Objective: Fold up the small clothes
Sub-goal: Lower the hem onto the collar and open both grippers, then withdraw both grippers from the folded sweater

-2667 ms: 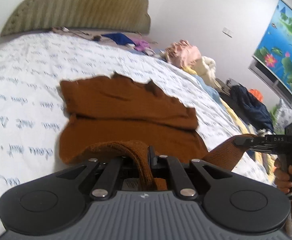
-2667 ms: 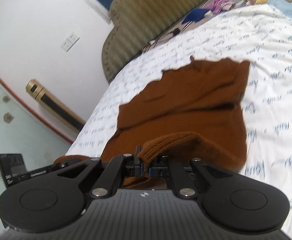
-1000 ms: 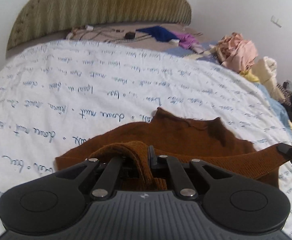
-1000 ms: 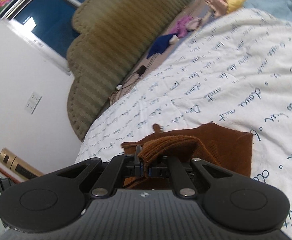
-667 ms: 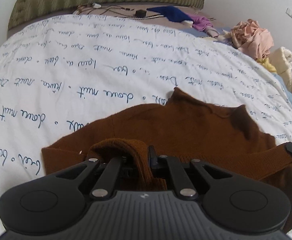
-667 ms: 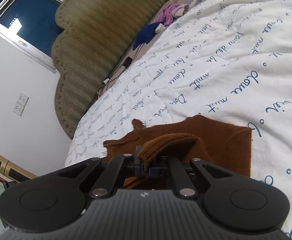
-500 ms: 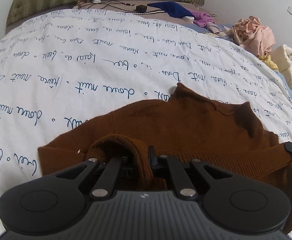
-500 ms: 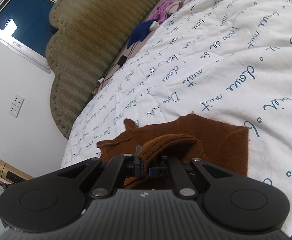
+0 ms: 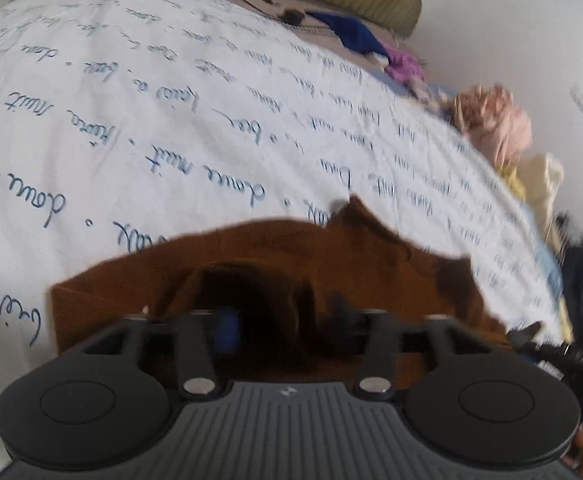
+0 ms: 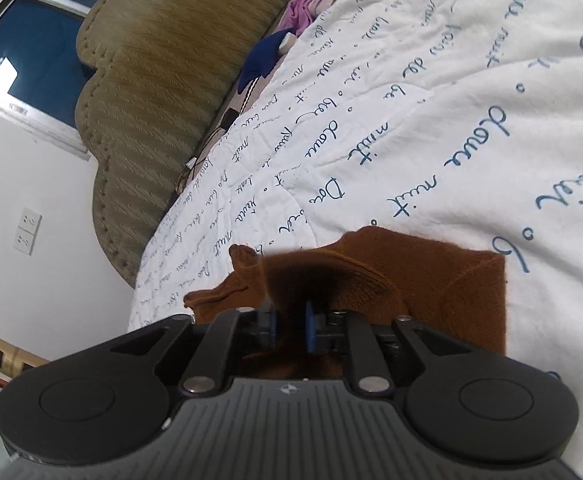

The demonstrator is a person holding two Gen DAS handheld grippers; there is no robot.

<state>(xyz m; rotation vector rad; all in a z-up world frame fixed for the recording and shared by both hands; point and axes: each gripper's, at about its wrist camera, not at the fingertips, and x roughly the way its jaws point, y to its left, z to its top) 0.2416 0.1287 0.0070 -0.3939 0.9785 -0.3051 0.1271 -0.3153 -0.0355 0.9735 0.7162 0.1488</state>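
Two grippers sit low over a brown sweater lying folded on a white quilt near its front edge. Left wrist view, blurred: the left gripper has its fingers spread wide, with a hem loop between them but not clamped. Right wrist view: the right gripper is slightly parted, blue pads showing, loose knit draped between, not pinched.
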